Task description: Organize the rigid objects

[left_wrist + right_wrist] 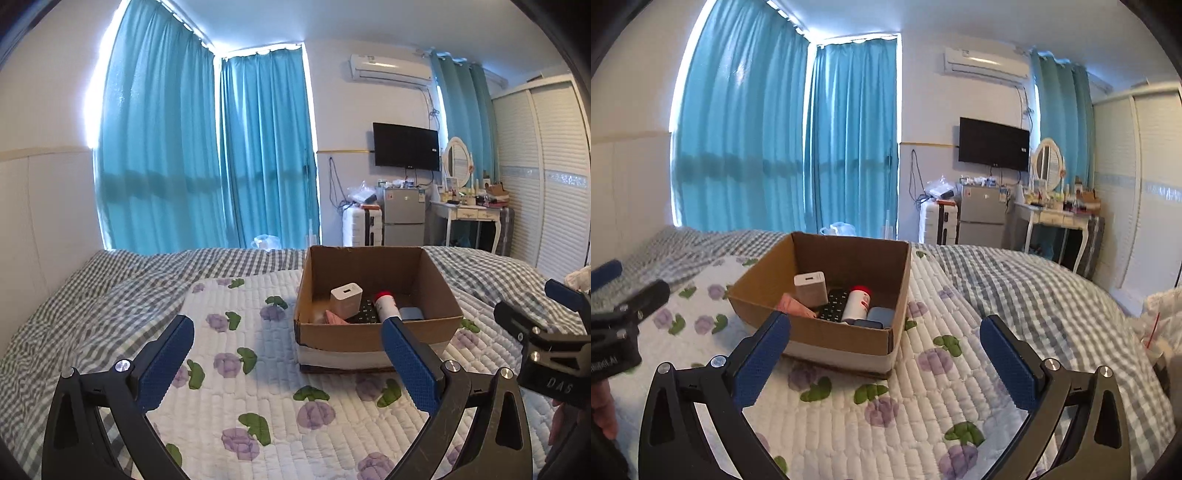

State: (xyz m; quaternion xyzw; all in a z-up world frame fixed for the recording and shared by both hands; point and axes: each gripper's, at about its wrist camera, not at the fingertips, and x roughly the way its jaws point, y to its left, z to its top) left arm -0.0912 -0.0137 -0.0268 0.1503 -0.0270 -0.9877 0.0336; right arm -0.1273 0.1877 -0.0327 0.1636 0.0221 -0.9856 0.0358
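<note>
a flower-printed quilt [236,398] is spread beneath both grippers. a cardboard box [827,334] is set on it, ahead of the left gripper [288,354] toward its right finger, and ahead of the right gripper [884,354] toward its left finger. both sets of jaws are held wide apart and nothing is grasped. inside the box are seen a white charger [810,288], a white bottle with a red cap [857,301], a black remote [833,304] and a blue-grey case [881,316].

Black gripper [286,334] frames, blue textured pads [412,363], silver screws.
</note>
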